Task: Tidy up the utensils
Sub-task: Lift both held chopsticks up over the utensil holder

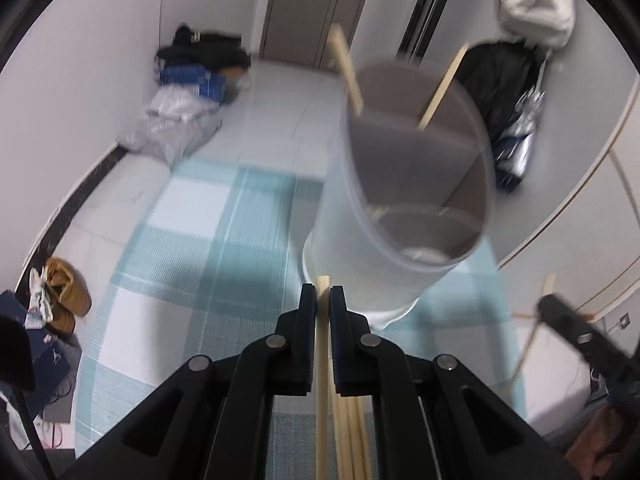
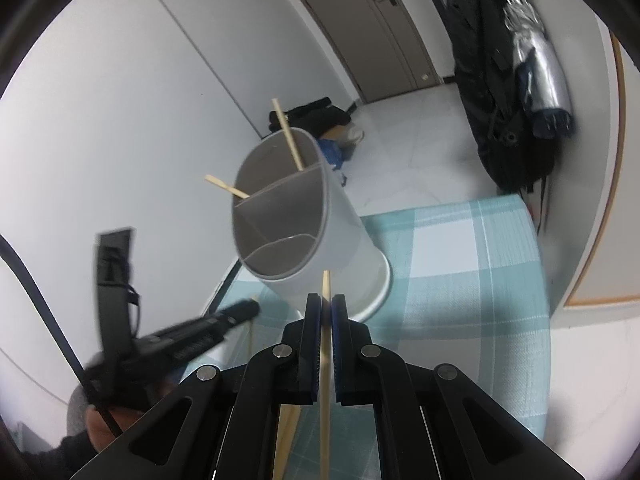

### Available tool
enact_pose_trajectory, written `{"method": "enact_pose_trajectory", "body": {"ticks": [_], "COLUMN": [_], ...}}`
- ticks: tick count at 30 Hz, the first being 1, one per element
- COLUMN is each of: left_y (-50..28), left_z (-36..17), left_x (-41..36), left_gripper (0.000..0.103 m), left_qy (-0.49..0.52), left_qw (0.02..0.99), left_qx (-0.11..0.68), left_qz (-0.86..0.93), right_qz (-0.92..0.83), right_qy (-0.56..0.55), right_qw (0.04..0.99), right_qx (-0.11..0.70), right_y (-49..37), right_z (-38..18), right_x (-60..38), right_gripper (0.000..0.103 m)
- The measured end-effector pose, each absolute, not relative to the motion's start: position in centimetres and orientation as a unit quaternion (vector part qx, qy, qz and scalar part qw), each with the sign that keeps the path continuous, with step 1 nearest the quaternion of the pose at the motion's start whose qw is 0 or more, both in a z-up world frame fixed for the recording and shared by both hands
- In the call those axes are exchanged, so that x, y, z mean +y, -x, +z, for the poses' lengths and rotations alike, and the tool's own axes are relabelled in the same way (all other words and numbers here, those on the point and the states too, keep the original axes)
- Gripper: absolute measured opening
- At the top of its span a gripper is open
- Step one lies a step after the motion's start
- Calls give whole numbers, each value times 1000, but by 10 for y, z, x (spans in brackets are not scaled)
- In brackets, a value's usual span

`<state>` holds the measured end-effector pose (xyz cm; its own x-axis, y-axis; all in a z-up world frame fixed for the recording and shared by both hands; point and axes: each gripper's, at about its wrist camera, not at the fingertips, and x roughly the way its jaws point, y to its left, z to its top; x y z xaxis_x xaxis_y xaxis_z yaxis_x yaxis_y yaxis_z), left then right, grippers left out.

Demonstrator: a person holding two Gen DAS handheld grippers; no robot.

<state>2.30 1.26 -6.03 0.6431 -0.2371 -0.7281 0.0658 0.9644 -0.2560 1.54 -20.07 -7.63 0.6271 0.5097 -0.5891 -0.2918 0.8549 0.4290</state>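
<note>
A white utensil holder (image 1: 404,200) with an inner divider stands on a round base on the checkered cloth. Two wooden chopsticks (image 1: 346,68) lean in its far compartment. My left gripper (image 1: 322,292) is shut on one chopstick (image 1: 322,360), just short of the holder's near rim. More loose chopsticks (image 1: 354,440) lie under it. In the right wrist view the holder (image 2: 332,232) is ahead, and my right gripper (image 2: 326,300) is shut on another chopstick (image 2: 325,380). The left gripper (image 2: 236,314) shows blurred at lower left, with a hand (image 2: 100,424) behind it.
The table carries a blue-and-white checkered cloth (image 1: 192,248); its right edge (image 2: 540,280) drops to the floor. Bags and dark clothes (image 1: 192,80) lie by the wall, shoes (image 1: 64,292) at left. A dark coat and umbrella (image 2: 520,92) hang at right beside a door.
</note>
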Motion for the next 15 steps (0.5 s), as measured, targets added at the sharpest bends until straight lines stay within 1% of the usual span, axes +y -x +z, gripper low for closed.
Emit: {"method": "enact_pose_trajectory", "body": {"ticks": [4,6,9,15], "left_y": [-7,-3,-2,1], "left_z": [-37,-28,-24,-19], "left_x": [9,8,10,10], "left_gripper": [3,3,3,3], "left_qy": [89,83,76,73], "left_qw": [923,927,929,926], "left_qx": [360,346,339,351], "left_qz": [-105,-117,-124,-120], "right_qz": [224,224,220,217], "right_qy": [-129,-124,-116,-100], "right_qw": [899,902,908,916], "right_qx": [353,347,337,323], "right_y": [-8,-5,-1,8], "right_z": [-72,-70,-68,-64], "right_x": [-194,-192,-190,-185], "right_gripper": [4,4,4,4]}}
